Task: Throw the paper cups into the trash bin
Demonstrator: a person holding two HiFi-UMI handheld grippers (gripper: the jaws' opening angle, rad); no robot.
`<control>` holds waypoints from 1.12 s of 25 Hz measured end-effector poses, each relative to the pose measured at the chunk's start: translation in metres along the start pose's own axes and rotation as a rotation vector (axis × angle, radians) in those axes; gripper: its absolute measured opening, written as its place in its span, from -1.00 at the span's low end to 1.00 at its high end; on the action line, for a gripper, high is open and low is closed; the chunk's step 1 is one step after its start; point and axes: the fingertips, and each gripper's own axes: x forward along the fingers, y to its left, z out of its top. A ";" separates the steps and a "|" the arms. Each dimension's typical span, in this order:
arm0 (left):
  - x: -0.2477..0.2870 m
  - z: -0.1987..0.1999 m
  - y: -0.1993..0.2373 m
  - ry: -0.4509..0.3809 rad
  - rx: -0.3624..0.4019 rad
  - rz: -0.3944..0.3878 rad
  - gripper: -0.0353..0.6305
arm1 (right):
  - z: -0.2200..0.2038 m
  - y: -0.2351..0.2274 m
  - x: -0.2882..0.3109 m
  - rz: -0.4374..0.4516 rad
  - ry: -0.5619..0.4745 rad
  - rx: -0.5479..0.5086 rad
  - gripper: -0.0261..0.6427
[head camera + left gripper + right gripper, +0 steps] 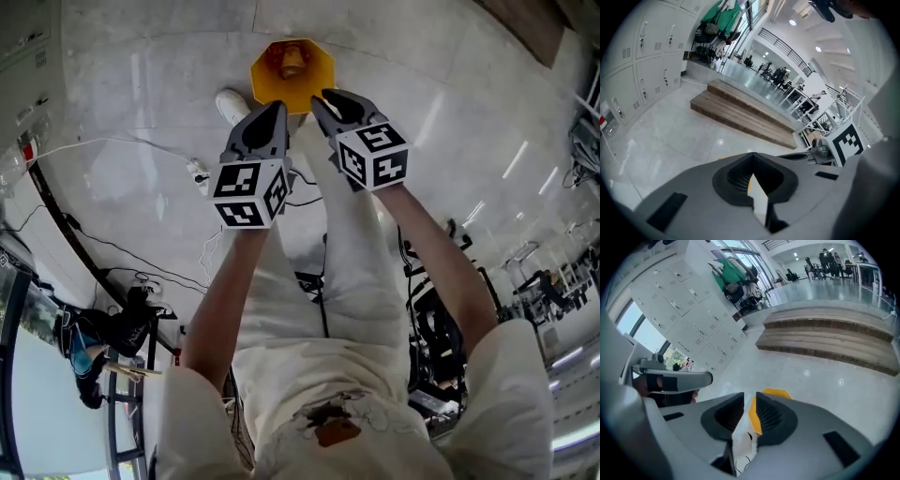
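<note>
Two claws, one yellow trash bin (265,81) on the floor (131,84)
My left claw (278,109) is pressed tight together with nothing in it. My right claw (323,99) is open just a tiny crack and holds nothing too. The bin sits just past both tips. Brown paper cups (292,59) lie inside it, too small for me to count

The yellow bin (323,66) stands open-topped, with nothing over its mouth. Bare floor (141,103) spreads around it. A white shoe (230,105) sits just beside its left edge, and cables (199,173) trail further left.
</note>
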 end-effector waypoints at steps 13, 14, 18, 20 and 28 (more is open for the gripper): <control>-0.165 0.082 -0.094 -0.093 0.076 -0.019 -0.88 | 0.088 0.114 -0.163 0.087 -0.106 -0.031 -0.87; -0.176 0.088 -0.102 -0.100 0.078 -0.021 -0.88 | 0.095 0.122 -0.176 0.090 -0.111 -0.039 -0.88; -0.219 0.118 -0.124 -0.138 0.049 -0.022 -0.88 | 0.118 0.145 -0.216 0.078 -0.110 -0.011 -0.90; -0.241 0.135 -0.136 -0.170 0.034 -0.021 -0.88 | 0.127 0.162 -0.233 0.091 -0.110 -0.017 -0.90; -0.316 0.178 -0.179 -0.248 0.103 -0.047 -0.88 | 0.147 0.207 -0.316 0.156 -0.118 -0.178 -0.90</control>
